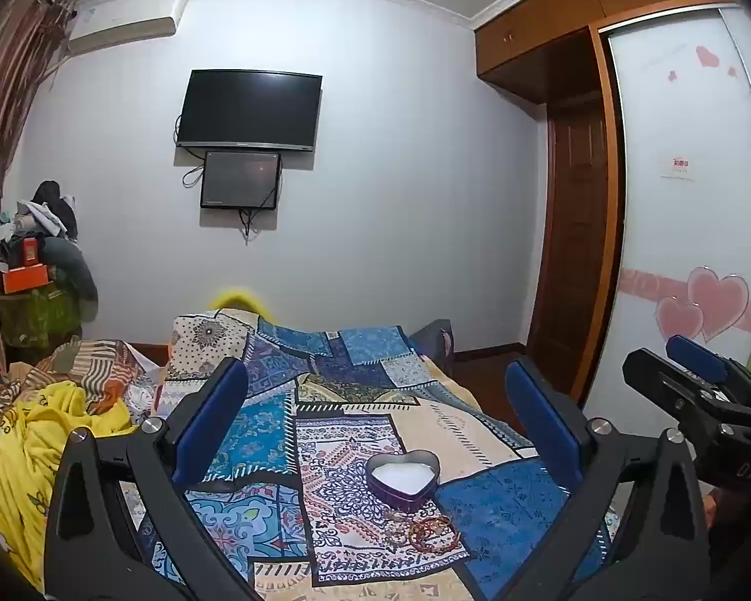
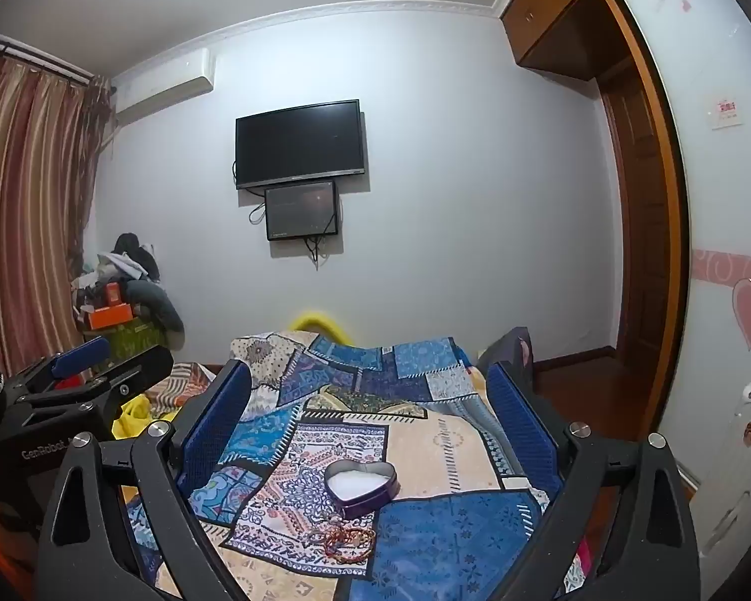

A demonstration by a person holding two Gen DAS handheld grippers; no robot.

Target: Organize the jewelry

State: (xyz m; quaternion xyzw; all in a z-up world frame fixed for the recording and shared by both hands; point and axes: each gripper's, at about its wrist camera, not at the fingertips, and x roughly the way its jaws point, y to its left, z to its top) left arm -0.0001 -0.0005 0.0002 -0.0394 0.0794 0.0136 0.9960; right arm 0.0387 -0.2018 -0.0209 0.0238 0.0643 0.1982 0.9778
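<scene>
A heart-shaped tin with a white lining stands open on the patchwork bedspread. Just in front of it lies a small heap of bracelets, red beaded ones among them. My left gripper hangs above the bed, jaws wide and nothing between them. In the right wrist view the tin and the bracelets lie ahead of my right gripper, which is open and empty too. Each gripper shows at the edge of the other's view, the right gripper and the left gripper.
A yellow blanket and striped bedding are piled at the left of the bed. A TV hangs on the far wall. A wardrobe with pink hearts stands at the right, and clutter is stacked by the curtain.
</scene>
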